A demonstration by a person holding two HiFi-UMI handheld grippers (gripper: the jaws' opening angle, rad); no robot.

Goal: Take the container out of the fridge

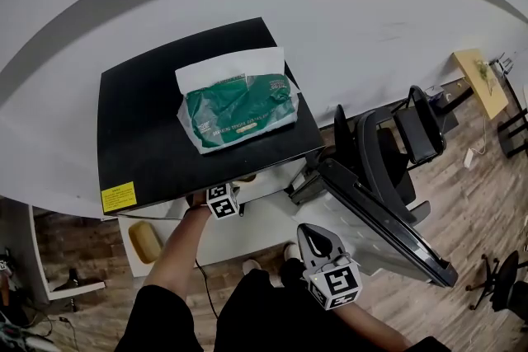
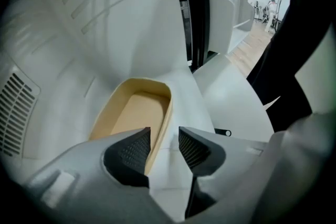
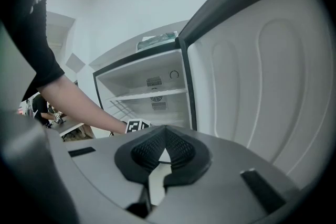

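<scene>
1. The container (image 2: pixel 134 113), a tan open-topped tub that looks empty, sits on a white surface inside the fridge (image 1: pixel 140 119), low down and near its left inner wall
2. The left gripper (image 2: pixel 164 136) reaches inside the fridge with its jaws released and wide apart. One pad is inside the tub and the other outside, so the tub's right wall stands between them, and neither pad visibly presses on it
3. The right gripper (image 3: pixel 160 152) hangs in front of the fridge, beside its open door (image 3: pixel 262 86), with its jaws clenched together on nothing
4. I judge the grasp to be set up but not made, so the lift out of the fridge is all to come
5. Likely trouble:
   - The hold will be on one thin wall only, so the tub may tip about the pads and swing down as it leaves the fridge floor
   - The wall sits nearer the inside pad, so closing may nudge the tub sideways before both pads bite
   - A hard squeeze could buckle the thin rim, and a light one could let it slide free
   - A tilted tub could catch the fridge's front edge on the way out, with the clenched right gripper not placed to steady it
</scene>
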